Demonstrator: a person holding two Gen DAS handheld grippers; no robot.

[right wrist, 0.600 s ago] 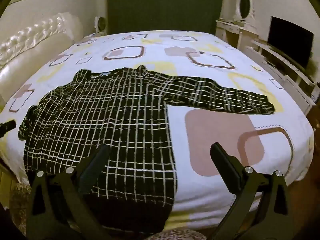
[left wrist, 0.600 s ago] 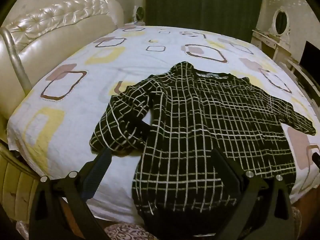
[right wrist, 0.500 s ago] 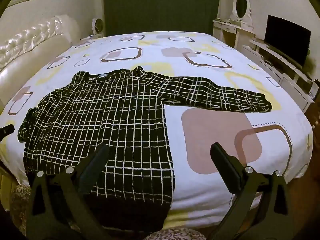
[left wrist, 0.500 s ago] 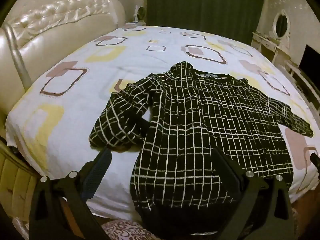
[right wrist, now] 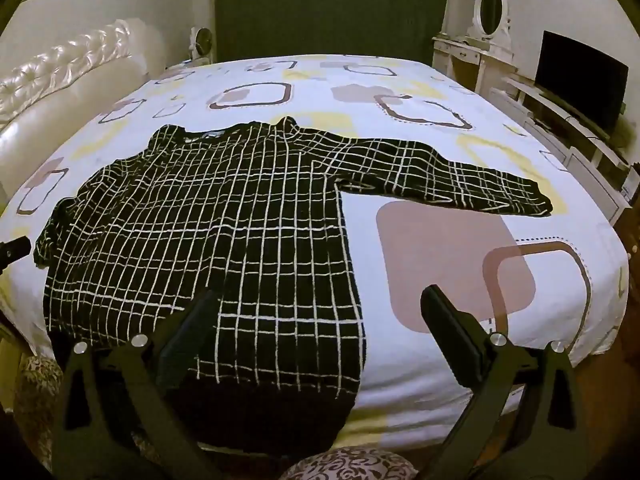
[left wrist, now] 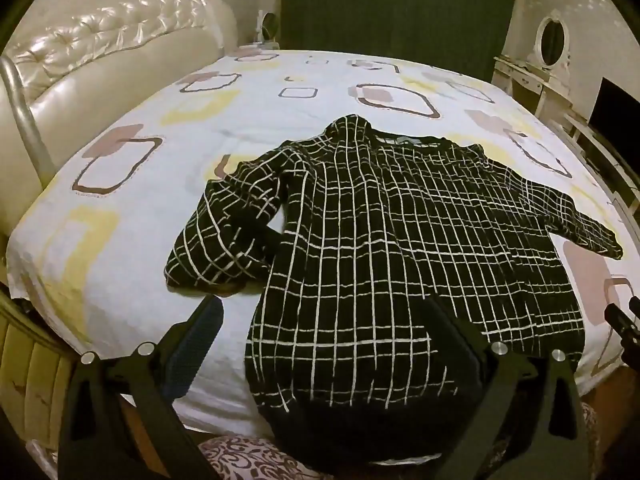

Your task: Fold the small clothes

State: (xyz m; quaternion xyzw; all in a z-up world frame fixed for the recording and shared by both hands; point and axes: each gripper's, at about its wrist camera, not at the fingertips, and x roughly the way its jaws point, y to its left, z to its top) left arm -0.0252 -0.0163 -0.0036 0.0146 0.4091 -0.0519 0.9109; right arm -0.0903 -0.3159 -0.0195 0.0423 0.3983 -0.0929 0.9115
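Note:
A black top with a white grid pattern (left wrist: 392,240) (right wrist: 224,232) lies spread on the bed, its hem hanging over the near edge. Its left sleeve (left wrist: 224,236) is crumpled and bent back on itself; its right sleeve (right wrist: 448,178) stretches out flat to the right. My left gripper (left wrist: 320,312) hovers open above the hem's left part, nothing between its fingers. My right gripper (right wrist: 320,300) hangs open over the hem's right side, also holding nothing. Each gripper's tip shows at the edge of the other's view.
The bed sheet (left wrist: 132,200) (right wrist: 440,272) is white with yellow, pink and brown squares. A cream padded headboard (left wrist: 100,64) runs along the left. A white dresser with an oval mirror (right wrist: 490,20) and a dark screen (right wrist: 580,76) stand at the right. Dark green curtains hang behind.
Both grippers have drawn back and risen a little, so the top and bed look slightly smaller and more of the room shows. The top has not moved.

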